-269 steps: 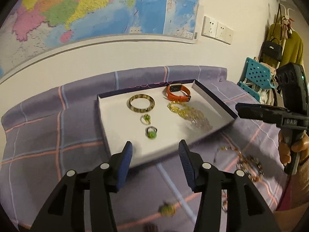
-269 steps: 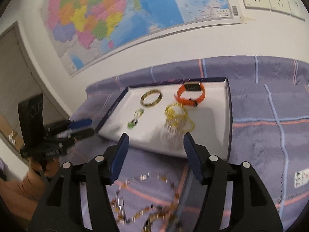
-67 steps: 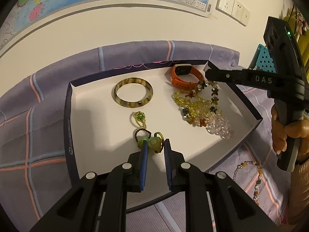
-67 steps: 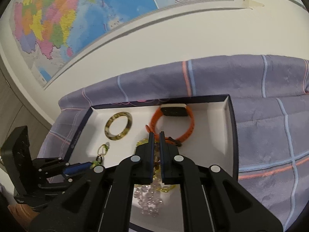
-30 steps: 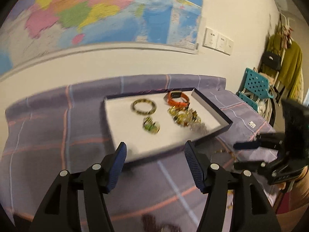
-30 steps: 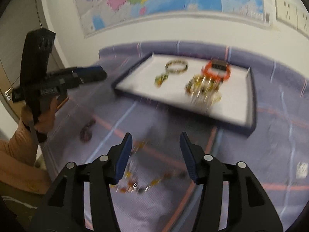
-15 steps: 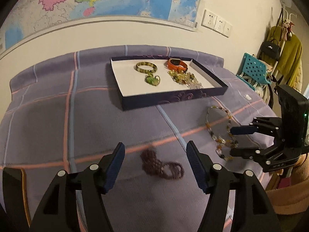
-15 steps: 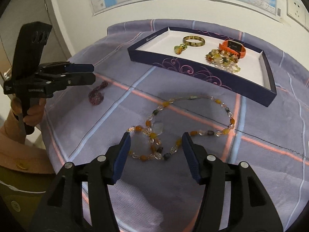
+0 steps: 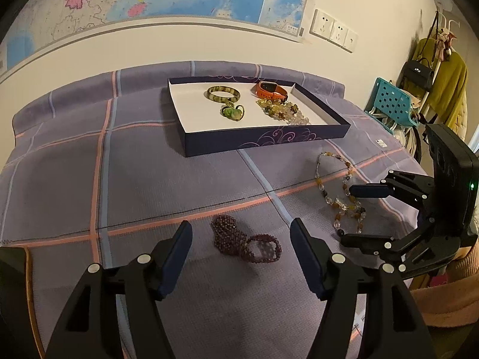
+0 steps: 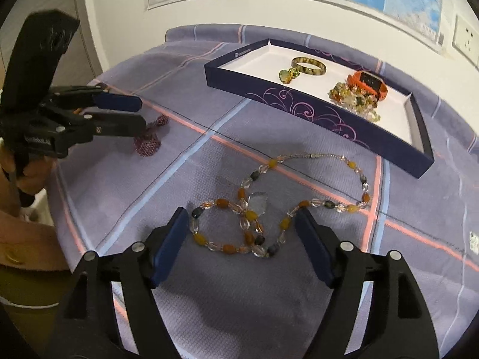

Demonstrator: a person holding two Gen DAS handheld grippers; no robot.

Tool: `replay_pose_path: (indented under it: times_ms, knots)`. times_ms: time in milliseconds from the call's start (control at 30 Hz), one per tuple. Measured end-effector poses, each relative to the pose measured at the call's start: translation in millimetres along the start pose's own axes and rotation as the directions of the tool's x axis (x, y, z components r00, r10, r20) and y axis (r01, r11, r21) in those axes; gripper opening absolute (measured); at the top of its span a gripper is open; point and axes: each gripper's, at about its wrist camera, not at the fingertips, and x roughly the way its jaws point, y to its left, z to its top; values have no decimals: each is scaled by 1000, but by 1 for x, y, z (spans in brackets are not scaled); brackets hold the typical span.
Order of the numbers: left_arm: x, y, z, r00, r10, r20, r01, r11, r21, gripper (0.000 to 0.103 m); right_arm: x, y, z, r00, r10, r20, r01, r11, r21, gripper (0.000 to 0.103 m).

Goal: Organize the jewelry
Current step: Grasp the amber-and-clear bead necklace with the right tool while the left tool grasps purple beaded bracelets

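Observation:
A dark purple beaded bracelet lies coiled on the purple checked cloth, just ahead of and between the fingers of my open left gripper. An amber and clear bead necklace lies looped on the cloth. My right gripper hovers over its near loops with its jaws opening, and the pads do not touch the beads. The dark blue tray with a white floor holds a mottled bangle, an orange wristband, a heap of yellow beads and green rings.
The tray stands towards the back of the cloth-covered table, near the wall with maps. A teal chair and hanging clothes are at the right. Each gripper shows in the other's view: the left, the right.
Both grippers have left the tray, where the green ring and bead string now lie, and have come low over the cloth. The right jaws stand wider than half a second ago.

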Motion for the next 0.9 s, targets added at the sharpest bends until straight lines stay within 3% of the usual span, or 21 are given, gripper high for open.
replay_pose_path:
  times_ms: [67, 133, 233, 700, 833, 900]
  knots:
    - [1, 0, -1, 1000, -3, 0, 3, 1000, 1, 65, -2, -5, 0, 1000, -10, 7, 10, 1000, 13, 56]
    - [2, 0, -2, 1000, -8, -3, 8, 1000, -3, 65, -4, -15, -1, 1000, -21, 11, 21, 999, 50, 30]
    - [2, 1, -4, 1000, -11, -11, 11, 1000, -2, 65, -7, -34, -2, 1000, -10, 10, 8, 993, 119, 11]
    - [15, -6, -6, 997, 19, -72, -16, 999, 47, 63, -25, -78, -5, 994, 67, 91, -93, 945, 313, 11]
    - [19, -13, -6, 994, 74, -75, -69, 995, 68, 46, -28, -80, -1, 992, 59, 107, -91, 943, 320, 11]
    - [18, -14, -7, 994, 88, -70, -83, 994, 68, 31, -27, -80, 0, 992, 65, 111, -97, 941, 323, 11]
